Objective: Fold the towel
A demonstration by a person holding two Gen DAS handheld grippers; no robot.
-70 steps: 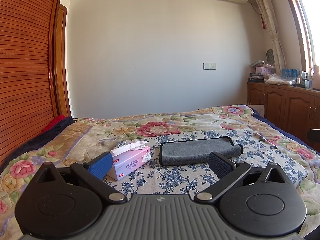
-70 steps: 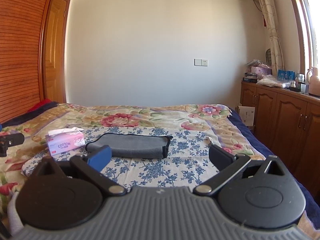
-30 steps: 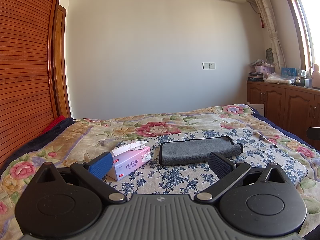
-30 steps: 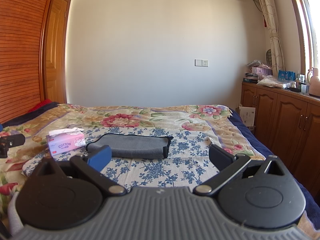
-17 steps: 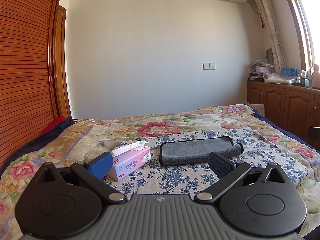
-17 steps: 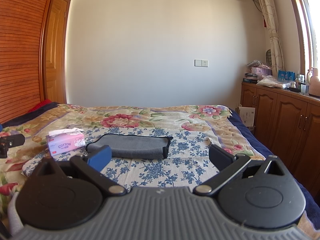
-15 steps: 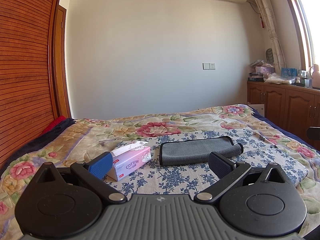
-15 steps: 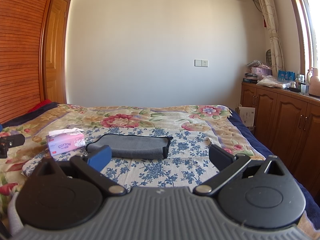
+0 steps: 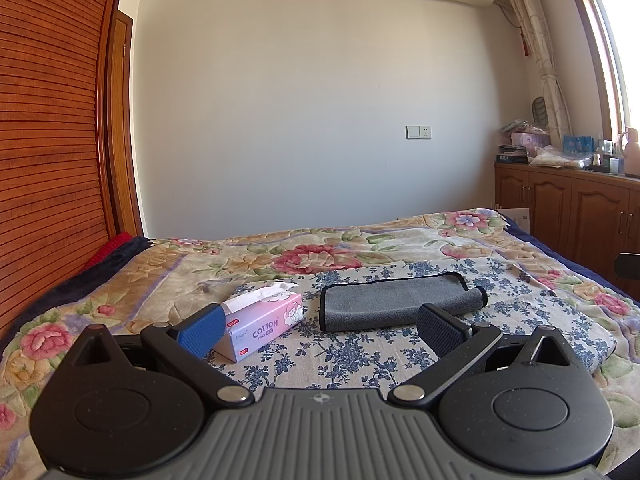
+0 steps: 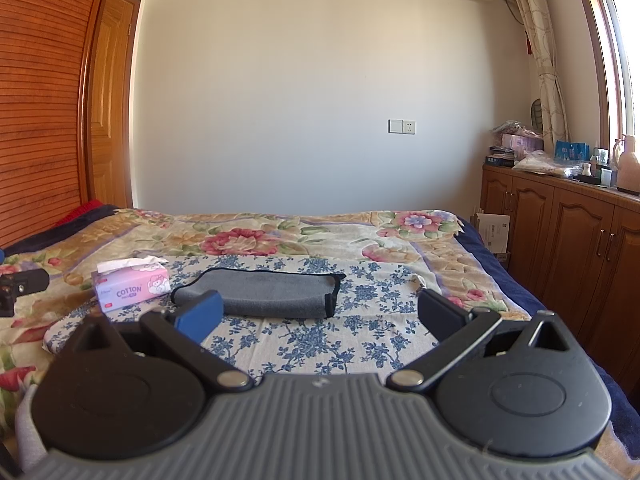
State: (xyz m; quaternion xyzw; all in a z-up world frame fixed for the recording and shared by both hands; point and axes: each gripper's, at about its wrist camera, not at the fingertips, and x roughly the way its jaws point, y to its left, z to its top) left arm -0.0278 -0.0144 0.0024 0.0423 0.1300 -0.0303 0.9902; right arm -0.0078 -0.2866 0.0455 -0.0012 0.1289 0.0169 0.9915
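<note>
A grey towel [image 9: 394, 300] with black trim lies folded into a long flat strip on a blue-flowered white cloth [image 9: 360, 356] on the bed. It also shows in the right wrist view [image 10: 264, 294]. My left gripper [image 9: 320, 330] is open and empty, held back from the towel above the near part of the cloth. My right gripper [image 10: 318, 314] is open and empty, also short of the towel.
A pink tissue box [image 9: 260, 320] stands left of the towel, also in the right wrist view [image 10: 130, 286]. The bed has a floral quilt [image 9: 320, 256]. Wooden cabinets [image 10: 580, 240] run along the right. A slatted wooden wall [image 9: 44, 160] is on the left.
</note>
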